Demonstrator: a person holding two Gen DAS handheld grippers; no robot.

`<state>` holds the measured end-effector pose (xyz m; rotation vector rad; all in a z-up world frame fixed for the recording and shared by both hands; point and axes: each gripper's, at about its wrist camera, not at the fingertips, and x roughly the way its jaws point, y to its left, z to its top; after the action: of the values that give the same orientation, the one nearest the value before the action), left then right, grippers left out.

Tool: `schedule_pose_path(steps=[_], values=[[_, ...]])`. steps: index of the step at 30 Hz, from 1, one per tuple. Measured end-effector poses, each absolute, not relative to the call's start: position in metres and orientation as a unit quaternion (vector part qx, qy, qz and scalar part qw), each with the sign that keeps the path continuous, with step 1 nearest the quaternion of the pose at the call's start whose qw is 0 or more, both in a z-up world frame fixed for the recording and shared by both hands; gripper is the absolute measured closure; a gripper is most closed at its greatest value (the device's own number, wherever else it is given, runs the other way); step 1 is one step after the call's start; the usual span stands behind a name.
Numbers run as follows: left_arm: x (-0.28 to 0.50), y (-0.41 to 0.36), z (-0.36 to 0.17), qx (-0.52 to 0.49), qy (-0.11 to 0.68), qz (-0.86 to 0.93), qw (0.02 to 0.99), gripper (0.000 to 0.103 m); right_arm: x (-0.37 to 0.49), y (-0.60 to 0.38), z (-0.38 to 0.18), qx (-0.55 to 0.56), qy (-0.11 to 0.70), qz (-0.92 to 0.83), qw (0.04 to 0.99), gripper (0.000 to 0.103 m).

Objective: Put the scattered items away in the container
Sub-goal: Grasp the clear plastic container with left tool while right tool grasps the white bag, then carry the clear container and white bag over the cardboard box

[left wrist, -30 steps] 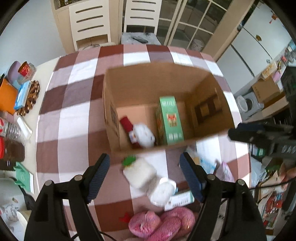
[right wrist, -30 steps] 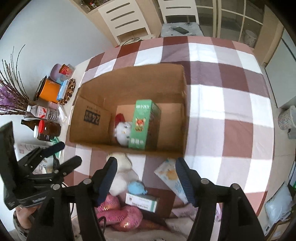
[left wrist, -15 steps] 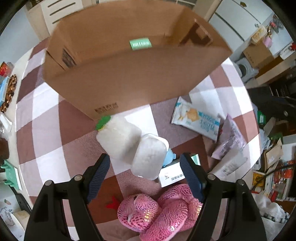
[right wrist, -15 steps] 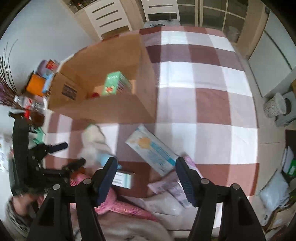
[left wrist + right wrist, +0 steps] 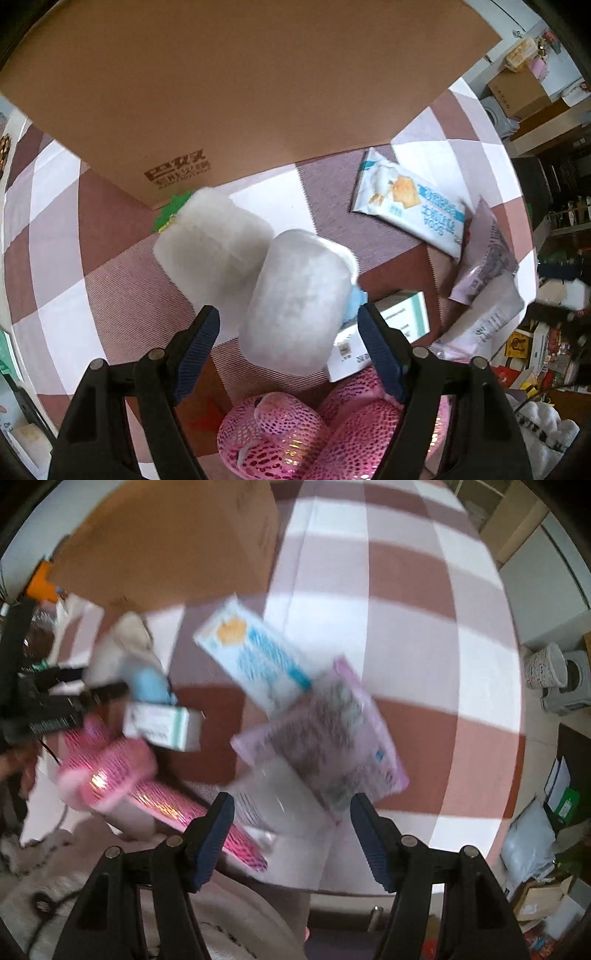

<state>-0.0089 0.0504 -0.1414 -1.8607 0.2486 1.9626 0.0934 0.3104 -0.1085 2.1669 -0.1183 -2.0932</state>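
While both grippers wide: L gripper (image 5: pixel 288 341) over white plush (image 5: pixel 295 299).

Both tools are matte black plastic. The left claw (image 5: pixel 288 349) has two angular arms tipped with ribbed dark blue pads (image 5: pixel 197 345), each arm carrying round silver screws. The right claw (image 5: pixel 291 840) is built the same, with blue ribbed pads (image 5: pixel 216 834) and silver screws along its black arms.

Bright, even daylight. Left wrist view sharp; right wrist view motion-blurred. Glare on the pink sequined plush toy (image 5: pixel 110 775). Fisheye bending, dark vignette at corners.
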Motion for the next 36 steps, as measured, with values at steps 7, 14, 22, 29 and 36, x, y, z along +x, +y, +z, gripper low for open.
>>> schedule_pose_path(steps=[7, 14, 22, 29, 36], values=[[-0.014, 0.038, -0.154, -0.674, 0.061, 0.71, 0.194, 0.033, 0.106, 0.31, -0.146, 0.728, -0.064, -0.679, 0.065, 0.036], [-0.01, 0.047, -0.159, -0.664, 0.081, 0.716, 0.202, 0.053, 0.105, 0.307, -0.159, 0.723, -0.06, -0.684, 0.074, 0.034], [-0.009, 0.036, -0.155, -0.655, 0.074, 0.726, 0.197, 0.055, 0.113, 0.305, -0.162, 0.7, -0.068, -0.706, 0.079, 0.042], [-0.01, 0.018, -0.136, -0.642, 0.043, 0.741, 0.192, 0.058, 0.118, 0.31, -0.141, 0.663, -0.118, -0.734, 0.087, 0.066], [-0.014, 0.013, -0.141, -0.647, 0.024, 0.736, 0.196, 0.058, 0.097, 0.316, -0.133, 0.662, -0.132, -0.733, 0.085, 0.068]])
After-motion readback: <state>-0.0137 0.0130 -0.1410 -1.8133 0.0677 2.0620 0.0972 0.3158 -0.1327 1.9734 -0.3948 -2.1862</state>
